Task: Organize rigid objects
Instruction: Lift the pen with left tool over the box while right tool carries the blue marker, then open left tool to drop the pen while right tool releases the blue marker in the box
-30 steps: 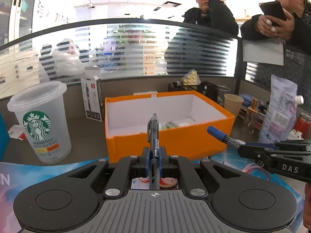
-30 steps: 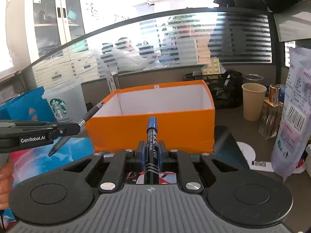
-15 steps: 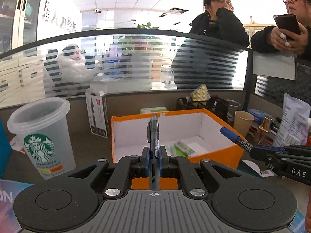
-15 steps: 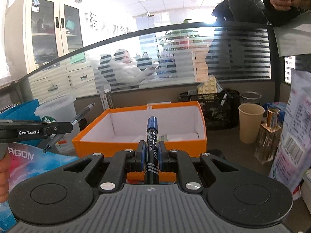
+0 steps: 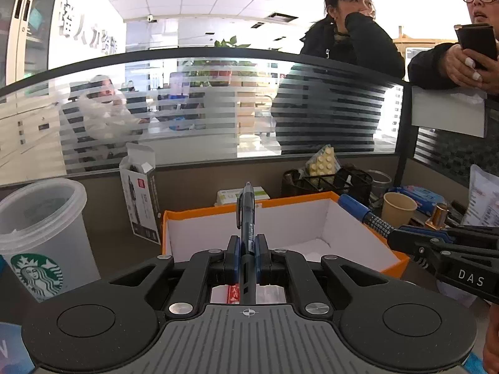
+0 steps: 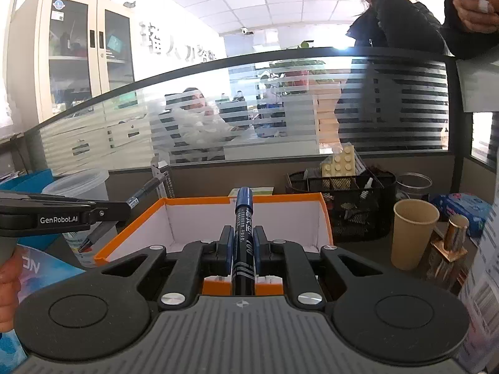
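While both hands hovered near the desk's front, the left gripper (image 5: 248, 249) pinched a dark pen (image 5: 246, 215) and the right gripper (image 6: 243, 246) pinched a blue marker (image 6: 243, 218), both pointing toward twelve o'clock over the orange box (image 6: 324, 208), which perhaps held small items.

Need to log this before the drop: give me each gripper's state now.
Left gripper: closed on a dark pen, its tip over the orange box.
Right gripper: closed on a blue-capped marker, also over the box.
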The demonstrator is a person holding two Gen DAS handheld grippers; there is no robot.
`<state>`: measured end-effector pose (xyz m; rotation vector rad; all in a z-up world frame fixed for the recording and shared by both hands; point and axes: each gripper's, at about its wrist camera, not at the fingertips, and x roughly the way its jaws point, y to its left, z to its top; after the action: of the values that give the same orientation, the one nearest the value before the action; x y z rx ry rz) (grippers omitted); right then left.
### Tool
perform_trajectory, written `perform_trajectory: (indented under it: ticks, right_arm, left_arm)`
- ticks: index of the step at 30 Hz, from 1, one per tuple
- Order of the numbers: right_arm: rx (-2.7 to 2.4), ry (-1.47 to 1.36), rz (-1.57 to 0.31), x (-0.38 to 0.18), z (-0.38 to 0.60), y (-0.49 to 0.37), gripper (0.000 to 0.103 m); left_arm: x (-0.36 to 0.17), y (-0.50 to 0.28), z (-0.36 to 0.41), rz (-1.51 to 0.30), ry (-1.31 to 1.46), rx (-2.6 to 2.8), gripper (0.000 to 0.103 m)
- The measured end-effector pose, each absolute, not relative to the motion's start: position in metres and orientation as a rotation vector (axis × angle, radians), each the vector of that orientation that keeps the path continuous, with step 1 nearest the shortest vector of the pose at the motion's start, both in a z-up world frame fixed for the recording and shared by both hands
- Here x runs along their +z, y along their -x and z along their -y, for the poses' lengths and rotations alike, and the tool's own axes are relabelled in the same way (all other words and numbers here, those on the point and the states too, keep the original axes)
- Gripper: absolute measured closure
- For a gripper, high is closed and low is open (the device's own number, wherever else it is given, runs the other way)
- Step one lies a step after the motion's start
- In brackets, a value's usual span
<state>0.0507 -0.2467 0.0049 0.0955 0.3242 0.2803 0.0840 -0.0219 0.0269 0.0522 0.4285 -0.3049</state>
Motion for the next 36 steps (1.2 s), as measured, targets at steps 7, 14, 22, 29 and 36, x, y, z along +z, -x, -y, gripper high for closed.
perform_trajectory:
  ticks: [7, 14, 22, 29, 36]
  right_arm:
    - [0.282, -0.054, -0.337, 0.003, 0.239, -0.068, 0.091]
    - [0.276, -0.024, -0.372, -0.004, 0.230, -0.089, 0.091]
    - [0.269, -0.014, -0.457, -0.012, 0.228, -0.124, 0.091]
    - [0.263, 0.015, -0.600, -0.029, 0.228, -0.168, 0.091]
    - [0.261, 0.057, -0.710, -0.043, 0.224, -0.194, 0.091]
  left_arm:
    - [0.020, -0.105, 0.023, -0.456, -0.055, -0.299, 0.095]
    - [0.006, -0.128, 0.023, -0.518, -0.052, -0.287, 0.095]
    - [-0.006, -0.156, 0.029, -0.584, -0.065, -0.274, 0.095]
    - [-0.028, -0.188, 0.034, -0.725, -0.059, -0.269, 0.095]
    - [-0.046, -0.206, 0.035, -0.837, -0.051, -0.257, 0.095]
